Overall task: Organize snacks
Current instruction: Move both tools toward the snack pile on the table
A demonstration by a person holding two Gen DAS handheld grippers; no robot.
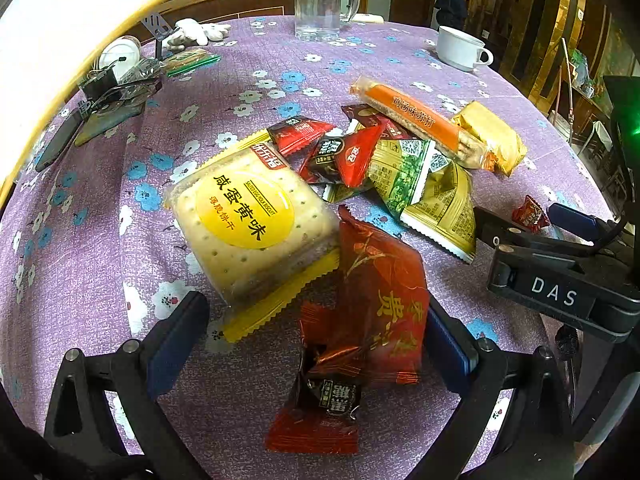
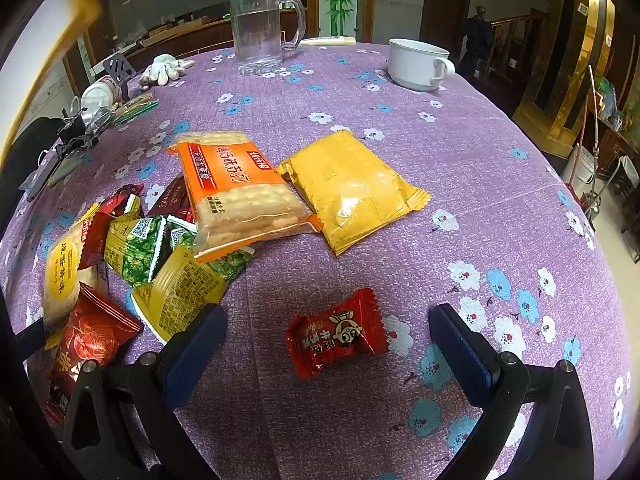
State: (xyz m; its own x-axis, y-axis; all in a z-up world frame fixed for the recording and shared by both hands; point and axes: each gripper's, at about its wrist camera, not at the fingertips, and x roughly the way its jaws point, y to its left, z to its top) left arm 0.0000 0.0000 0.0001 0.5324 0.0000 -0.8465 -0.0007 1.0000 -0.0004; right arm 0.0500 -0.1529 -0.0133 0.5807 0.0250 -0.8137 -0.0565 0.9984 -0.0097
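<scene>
I hold both tools released: my left gripper (image 1: 316,344) gapes over a red packet (image 1: 380,300) beside the biscuit pack (image 1: 248,224); my right gripper (image 2: 328,344) straddles a lone red candy (image 2: 338,334), untouched, near the snack heap (image 2: 180,248).

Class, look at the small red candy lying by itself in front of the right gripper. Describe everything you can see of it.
The small red candy is a single sweet in a glossy, crinkled red wrapper with zigzag-cut ends, printed with a cartoon face and light characters. It looks sealed and lies flat on the purple flowered tablecloth, apart from the snack pile. It sits between the fingers of the open right gripper, which do not touch it. In the left wrist view it shows small, beyond the right gripper's fingers.
</scene>
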